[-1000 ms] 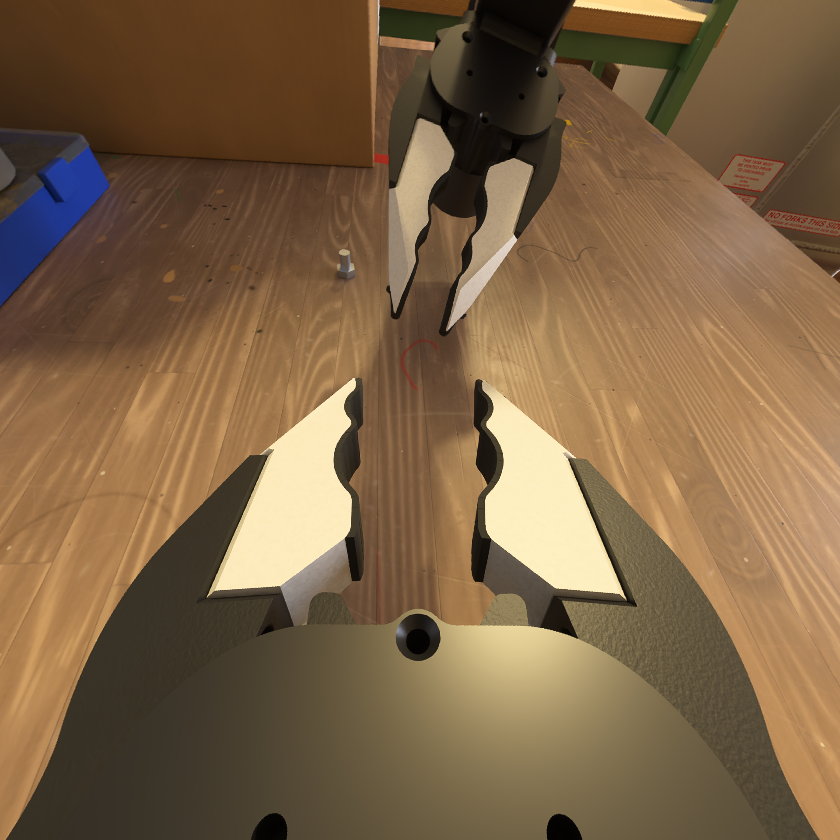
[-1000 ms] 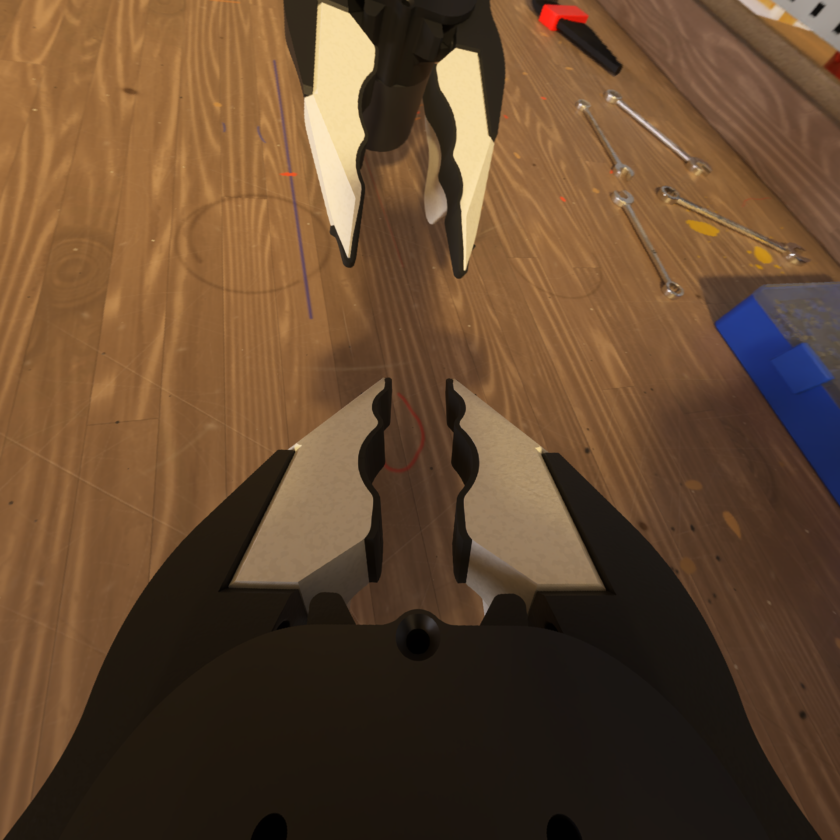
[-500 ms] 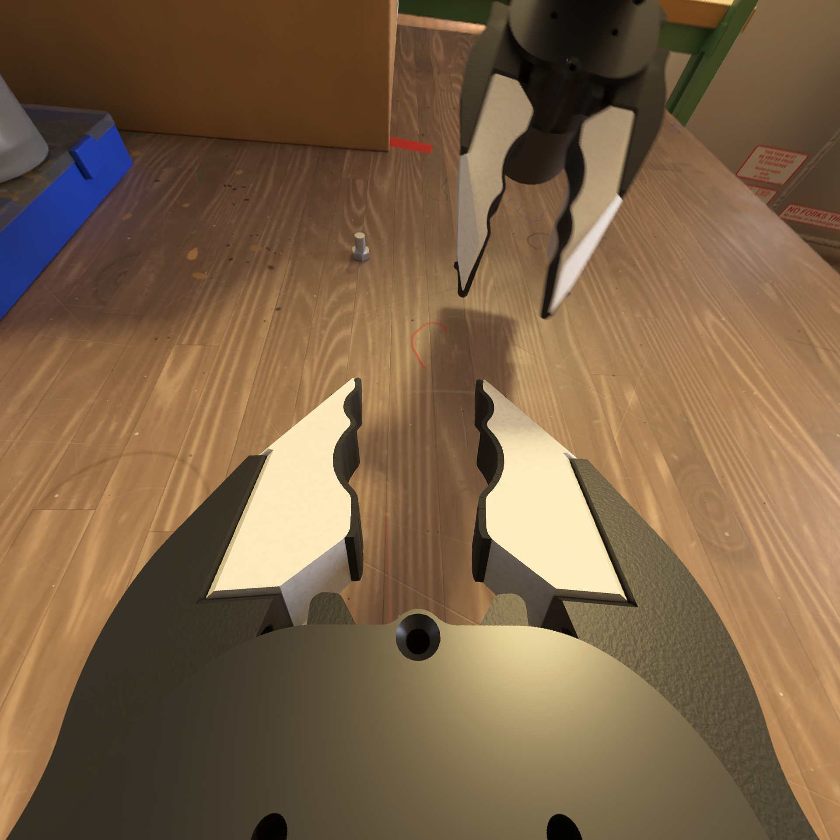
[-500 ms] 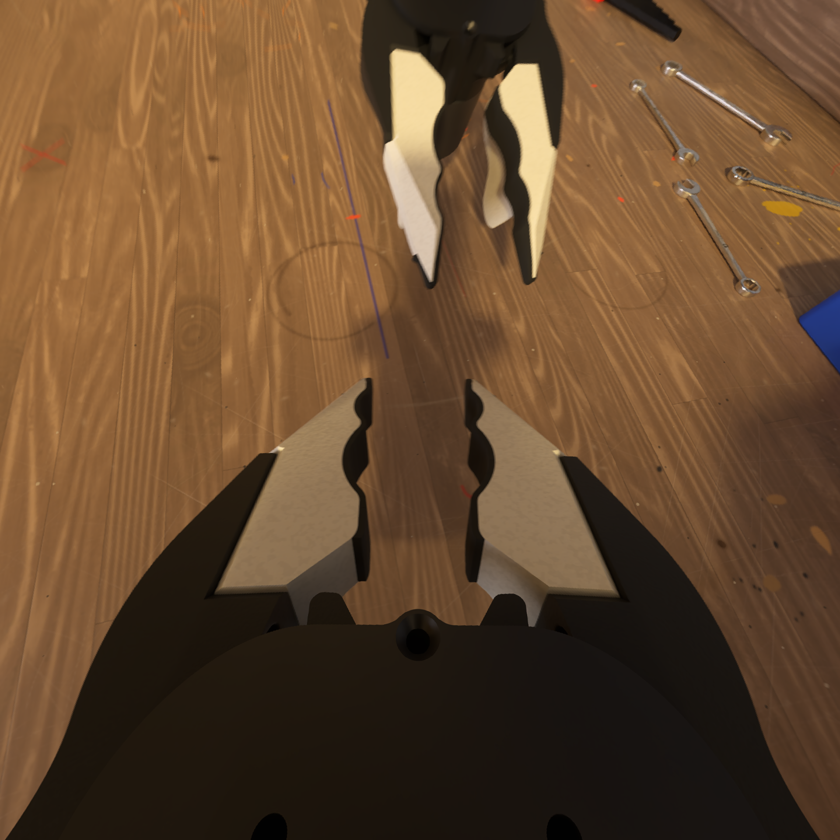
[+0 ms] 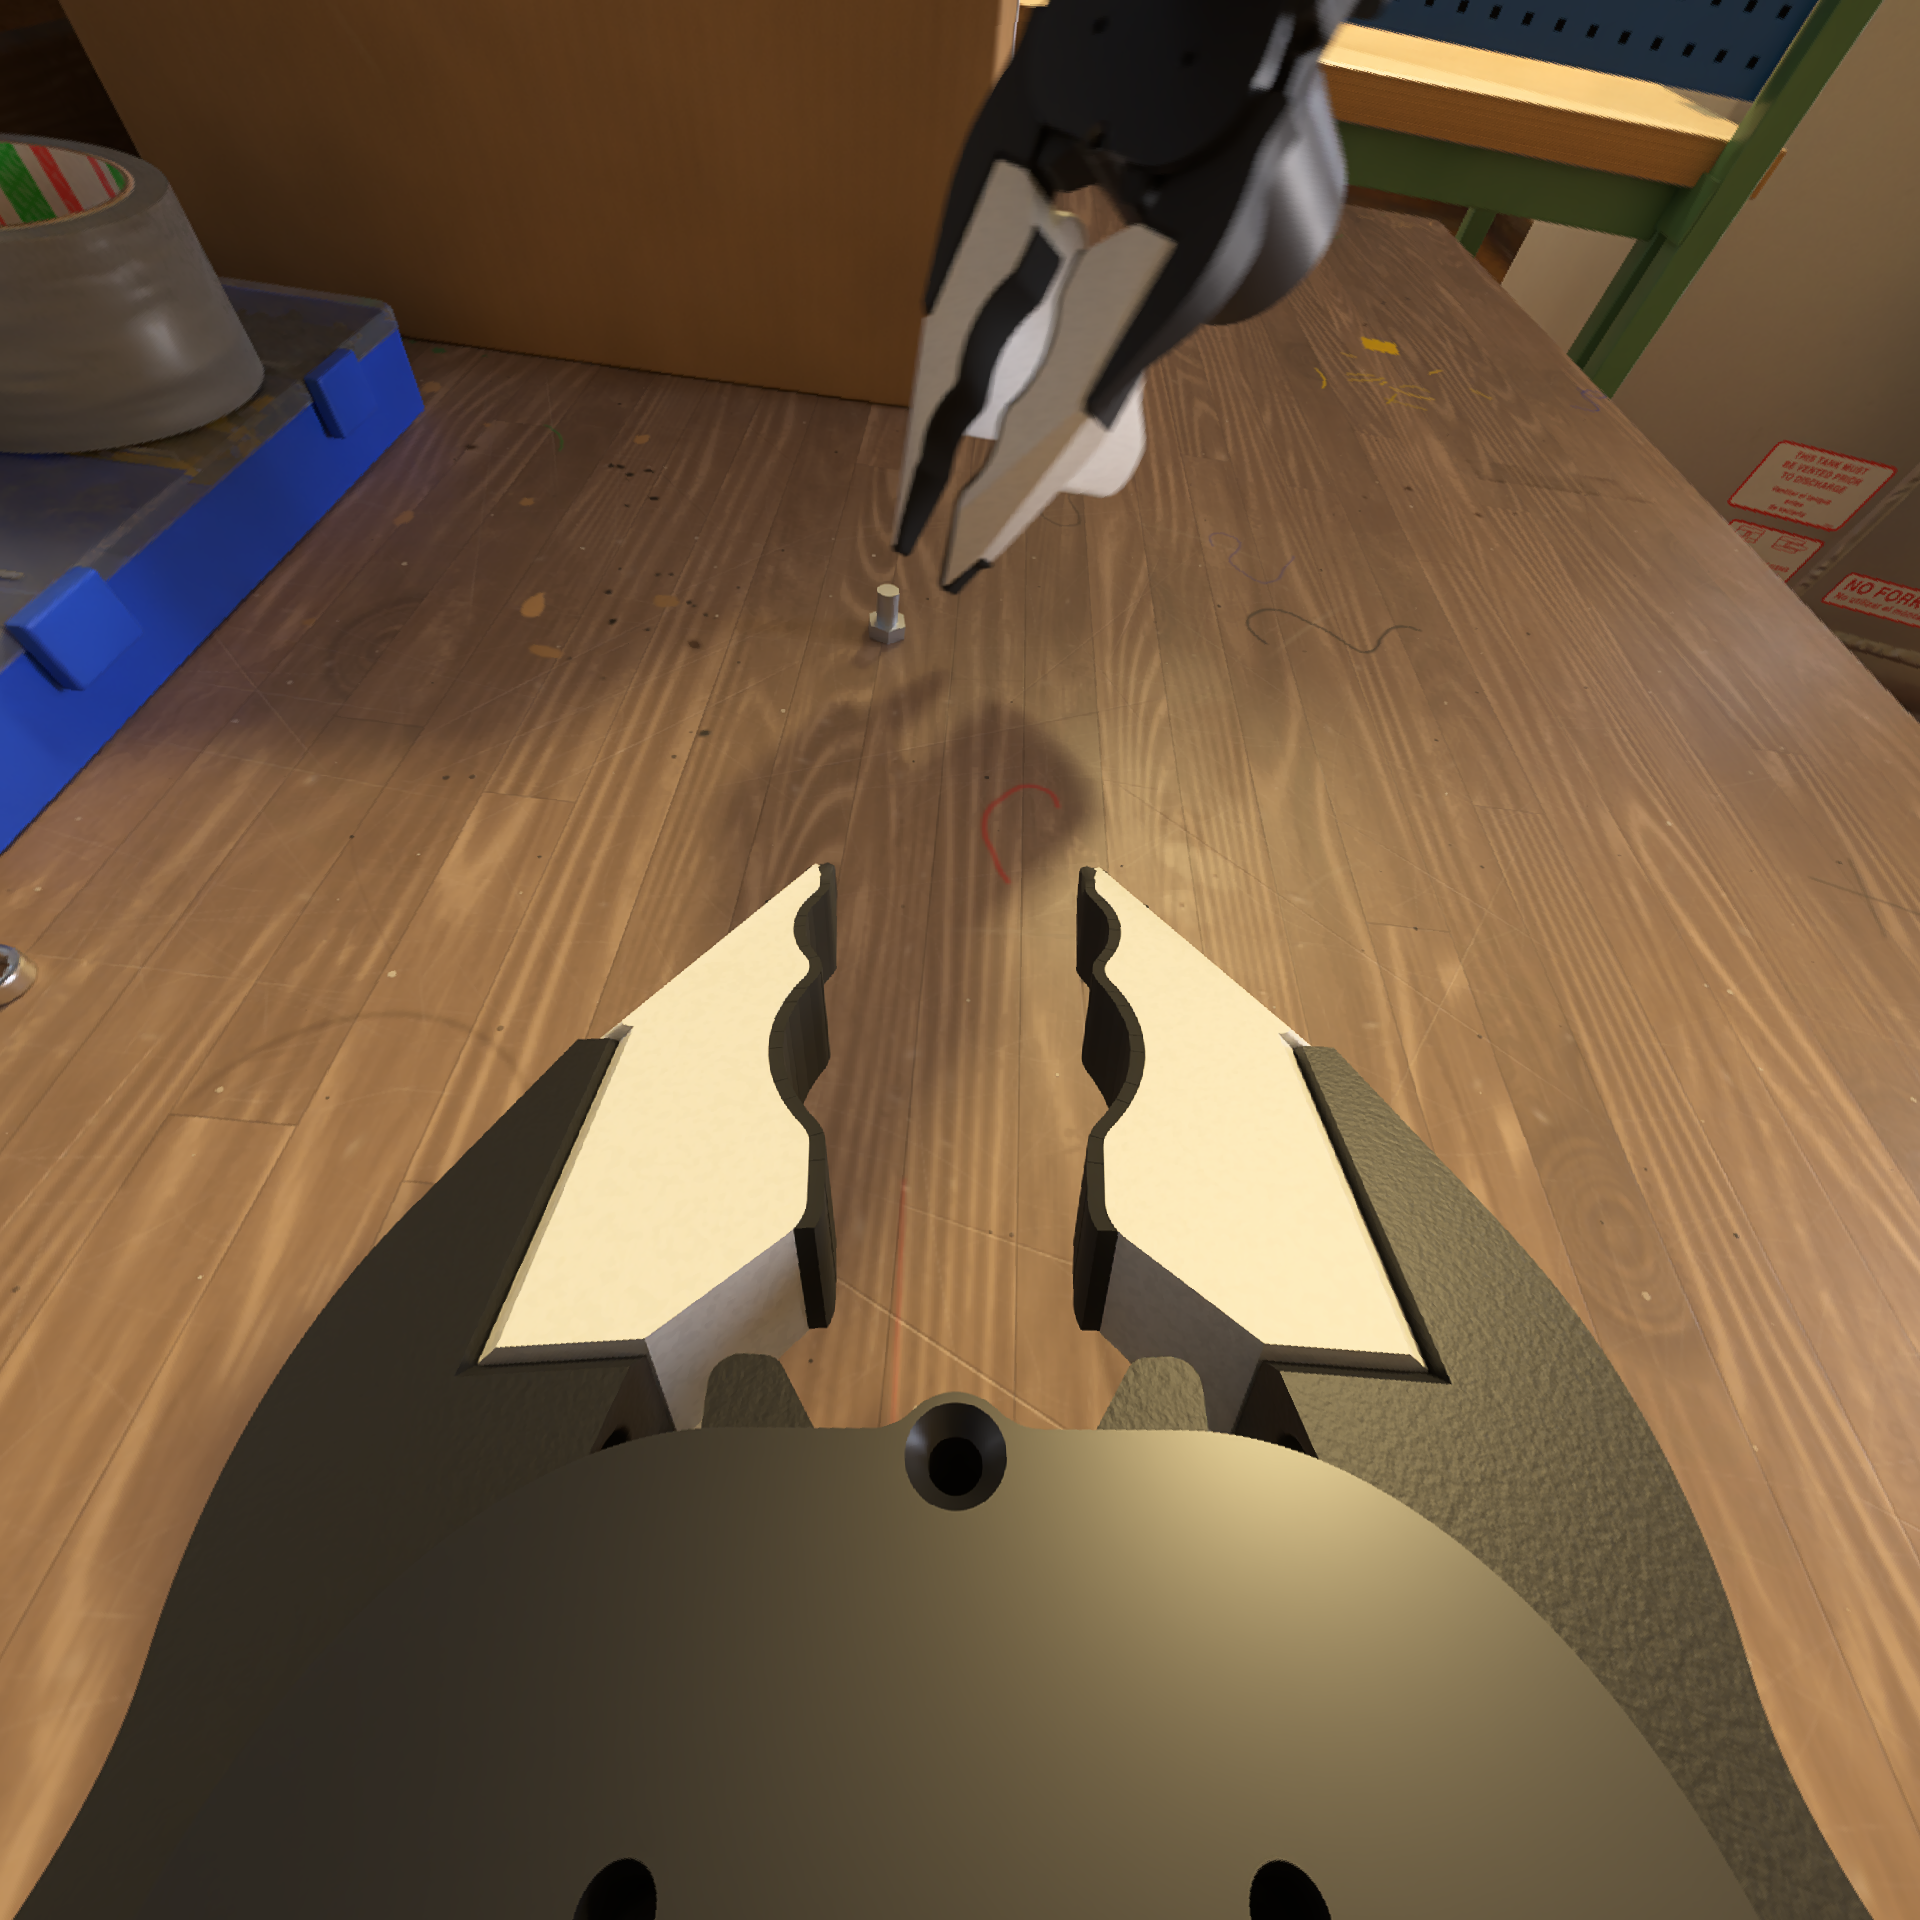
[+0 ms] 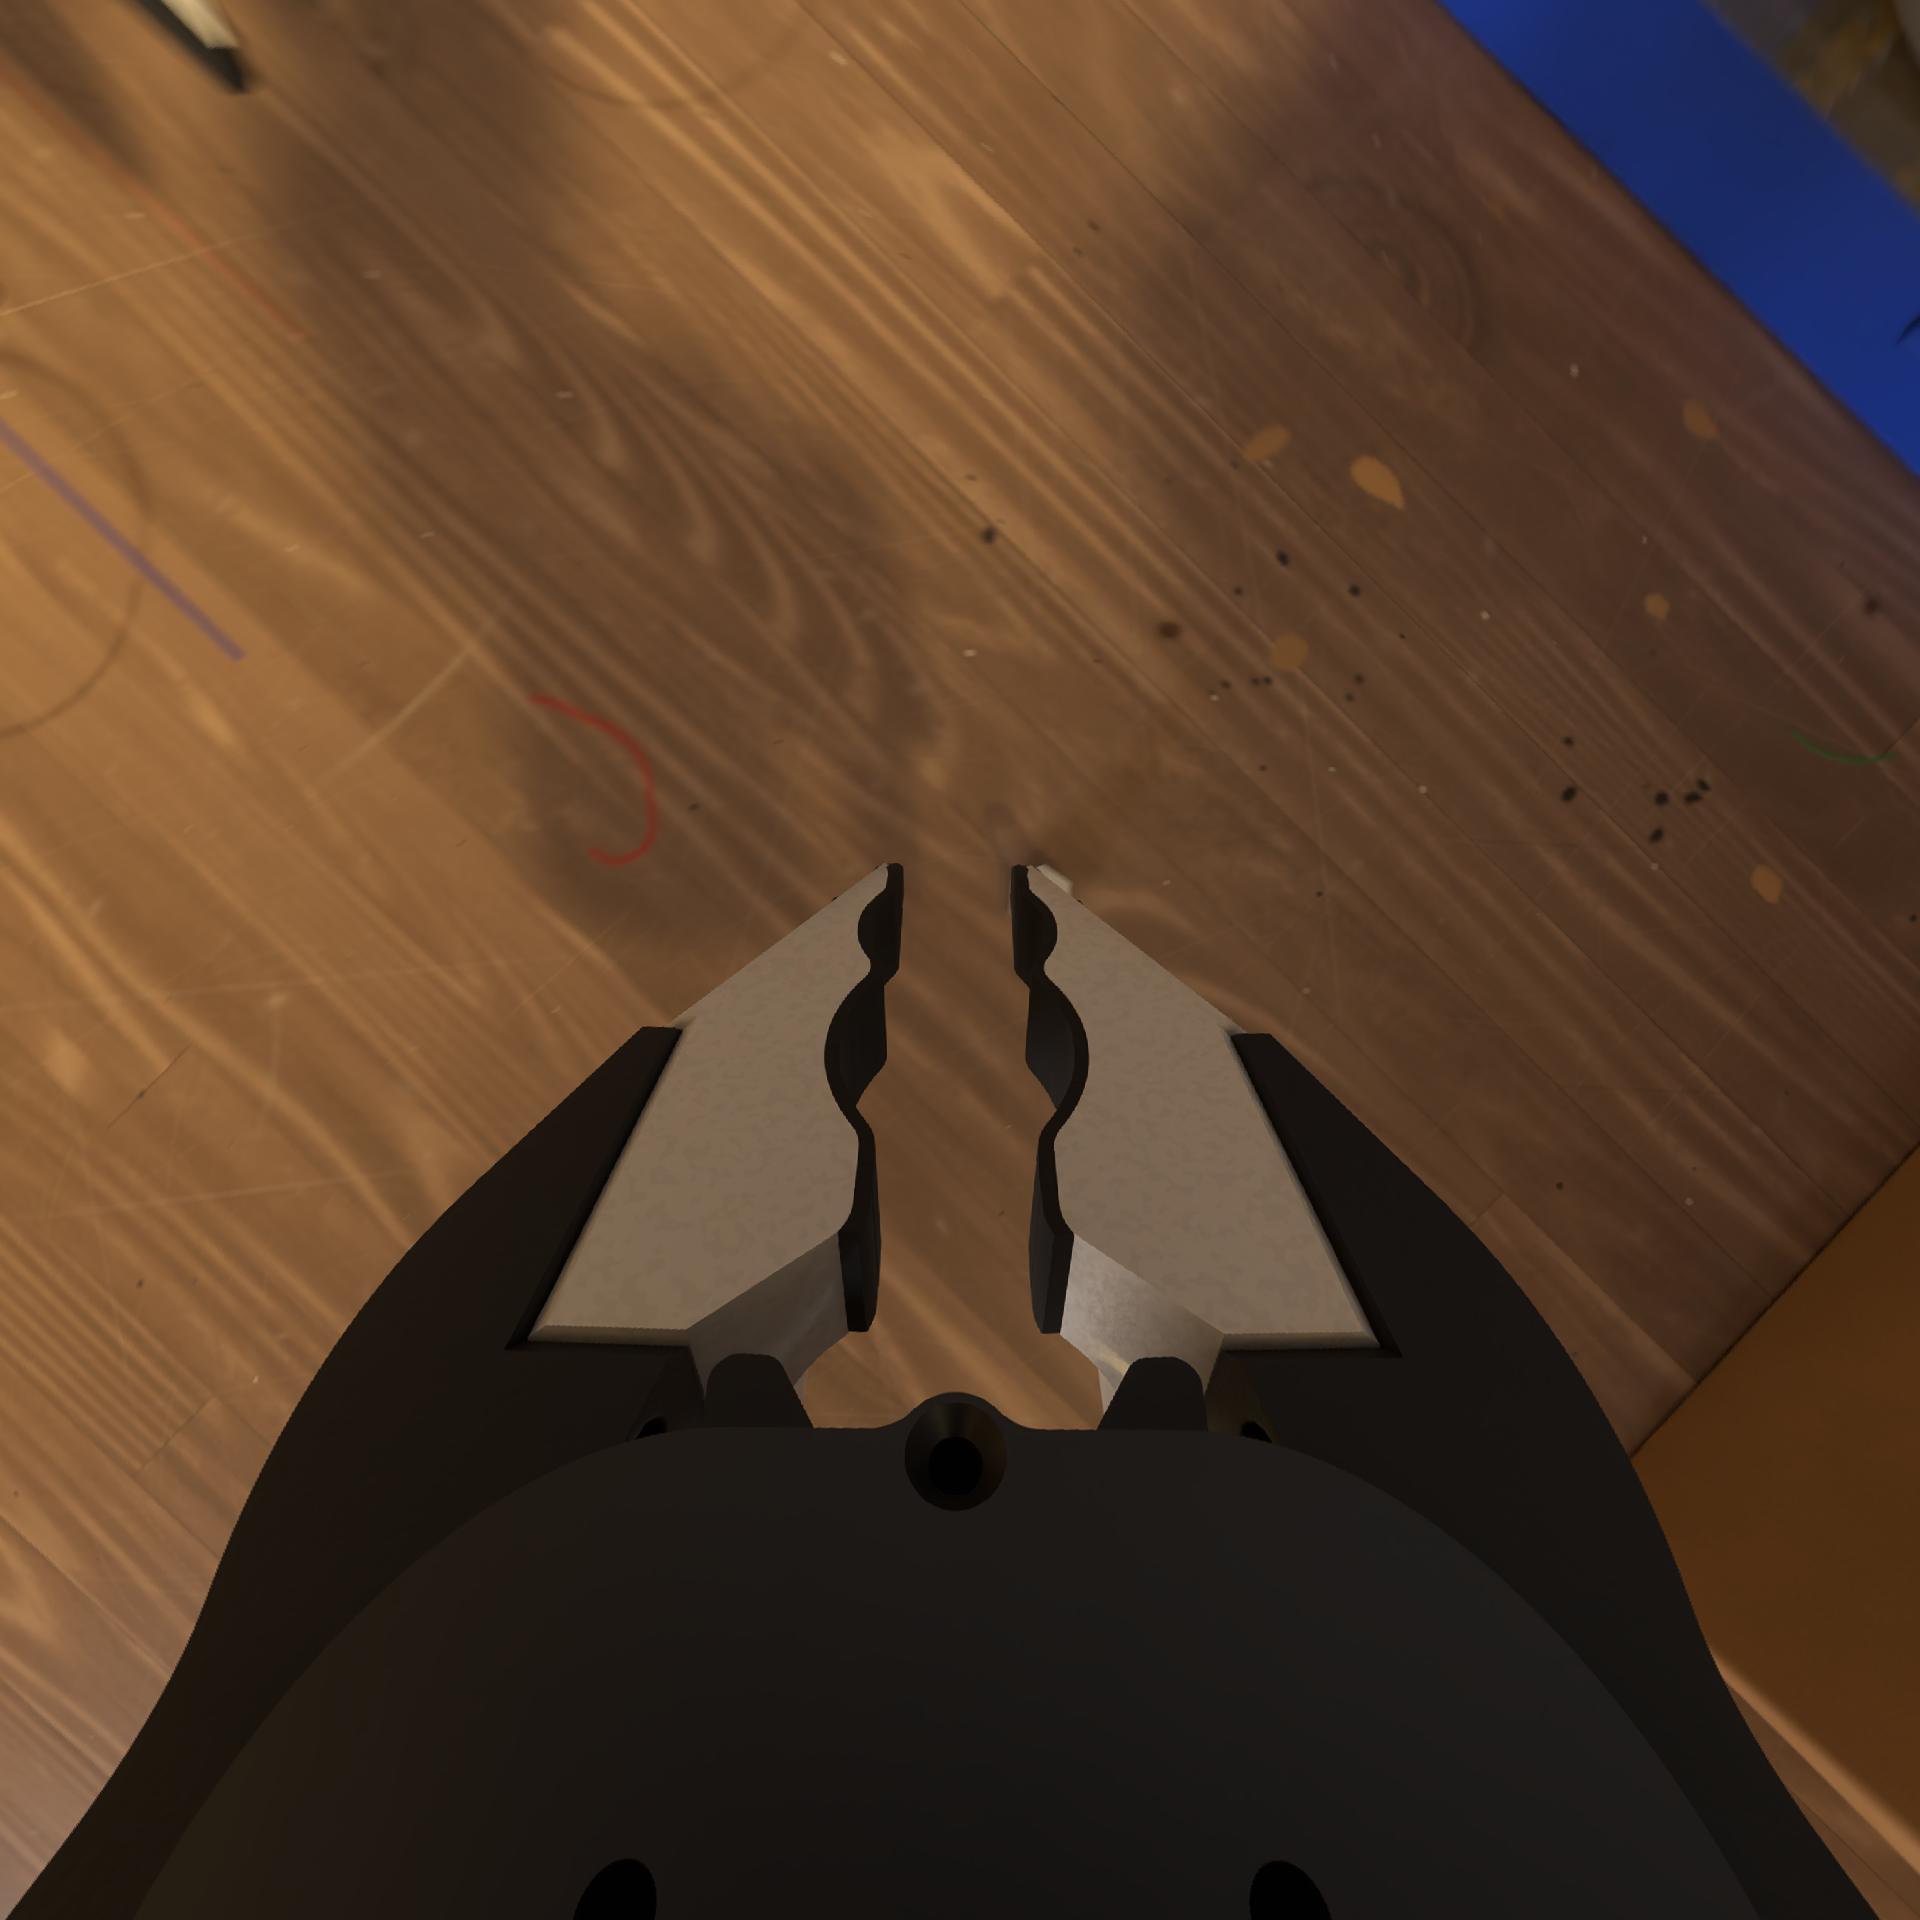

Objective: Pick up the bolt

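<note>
A small silver bolt [image 5: 886, 615] stands head-down on the wooden bench [image 5: 520, 883], ahead of me in the left wrist view. My left gripper [image 5: 956, 876] is open and empty, low over the bench and well short of the bolt. My black right gripper [image 5: 928, 566] points steeply down, its tips just above and slightly right of the bolt. In the right wrist view my right gripper [image 6: 956, 871] is open with a narrow gap and nothing between the fingers. Only a sliver of the bolt [image 6: 1060, 879] peeks out beside the right fingertip.
A blue tray [image 5: 208, 540] carrying a grey tape roll [image 5: 104, 312] lies at the left. A cardboard box [image 5: 571, 156] stands behind the bolt. The tray [image 6: 1714, 208] and box [image 6: 1818, 1455] also show in the right wrist view. A small metal nut [image 5: 10, 971] lies at the left edge.
My right gripper has swung over to the bolt, tipped steeply downward, and its jaws have narrowed. My left gripper stays open; its view has shifted so the bolt sits nearer the centre.
</note>
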Available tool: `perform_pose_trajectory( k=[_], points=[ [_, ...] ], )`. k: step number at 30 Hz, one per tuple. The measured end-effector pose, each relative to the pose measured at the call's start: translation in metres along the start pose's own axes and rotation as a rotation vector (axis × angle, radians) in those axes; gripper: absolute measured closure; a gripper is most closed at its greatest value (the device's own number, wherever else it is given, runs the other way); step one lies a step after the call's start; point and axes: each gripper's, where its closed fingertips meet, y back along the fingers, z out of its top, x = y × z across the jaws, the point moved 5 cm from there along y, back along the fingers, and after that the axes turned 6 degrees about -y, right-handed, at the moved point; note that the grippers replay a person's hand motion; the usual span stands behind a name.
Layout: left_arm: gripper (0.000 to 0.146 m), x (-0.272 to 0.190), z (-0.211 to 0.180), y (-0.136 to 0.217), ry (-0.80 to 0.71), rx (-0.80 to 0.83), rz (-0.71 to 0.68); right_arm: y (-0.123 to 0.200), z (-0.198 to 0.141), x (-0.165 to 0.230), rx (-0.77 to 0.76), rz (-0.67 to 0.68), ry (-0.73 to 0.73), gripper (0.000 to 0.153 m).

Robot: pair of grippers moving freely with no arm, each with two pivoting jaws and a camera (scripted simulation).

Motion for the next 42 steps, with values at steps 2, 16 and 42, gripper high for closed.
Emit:
perform_pose_trajectory(
  k=[2,16,42],
  points=[
    [0.100,-0.001,0.000,0.001,-0.005,0.002,0.003,-0.011,0.004,-0.013,0.106,-0.033,-0.026,0.132],
    [0.100,-0.015,0.030,0.027,-0.025,-0.111,0.034,0.029,-0.051,0.021,0.373,-0.011,-0.036,0.140],
    [0.119,-0.100,0.071,-0.020,-0.415,0.062,-0.026,0.121,0.005,0.138,0.264,-0.118,0.601,0.140]
  ],
)
